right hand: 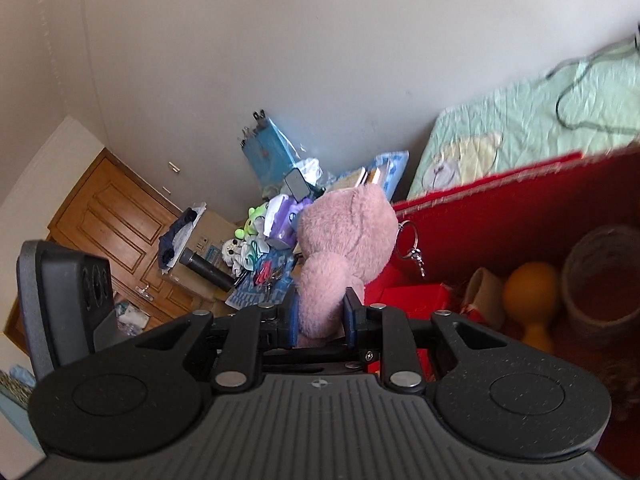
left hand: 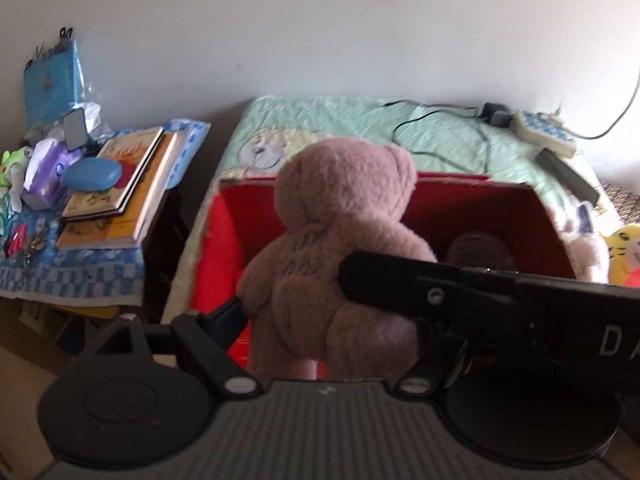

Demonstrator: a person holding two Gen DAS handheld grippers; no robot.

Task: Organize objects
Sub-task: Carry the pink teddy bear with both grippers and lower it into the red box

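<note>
Pink teddy bear (left hand: 340, 236) upright, head up | left gripper (left hand: 332, 312), right gripper (right hand: 321, 312) both pinching it

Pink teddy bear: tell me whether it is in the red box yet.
Not yet. The pink teddy bear is held upright above the red box, clamped by the left gripper and the right gripper.

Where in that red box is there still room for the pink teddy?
The red box looks bare on its left half, behind the pink teddy. Its right end is crowded: a brown cup, an orange toy. The side table is packed with books.
</note>
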